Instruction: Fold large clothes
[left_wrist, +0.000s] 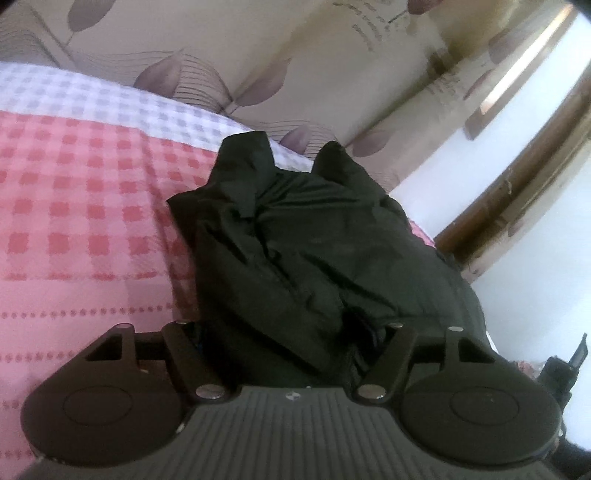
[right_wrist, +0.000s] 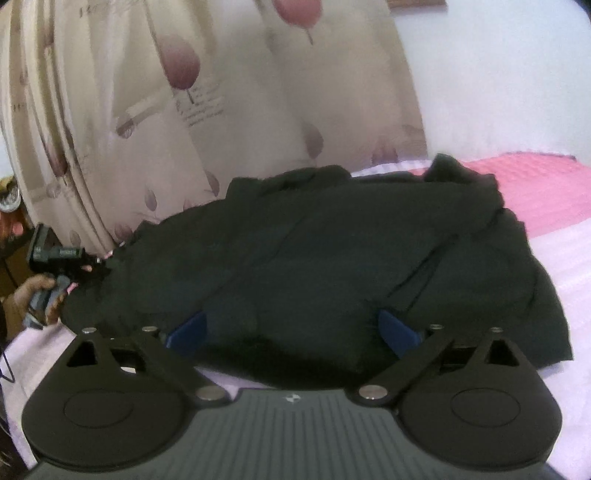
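A: Left wrist view. Where does the dark garment (left_wrist: 303, 236) lie?

B: It fills the centre of the frame, bunched in deep creases on the pink checked bedspread (left_wrist: 85, 206), with a leaf-print curtain (left_wrist: 236, 44) across the top. Fabric spills over the left gripper (left_wrist: 291, 332) at lower centre and hides its fingertips; whether they pinch cloth or stand spread cannot be told.

A: And the right wrist view?

B: The garment (right_wrist: 317, 258) spreads across the middle of the frame. The right gripper (right_wrist: 291, 328) at lower centre has its jaws wide apart, the blue pads (right_wrist: 400, 330) set against the near hem with a thick band of fabric between them, not yet pinched. The left gripper (right_wrist: 59, 258), held in a hand (right_wrist: 35, 299), meets the garment's edge at the frame's left.

A: How is this step best done?

B: Judging from the layout, close the right jaws fully on the hem so that all layers are taken, then lift both held edges together and level. The material looks thick and slippery; a shallow bite would likely slip, and uneven lifting would skew the fold.
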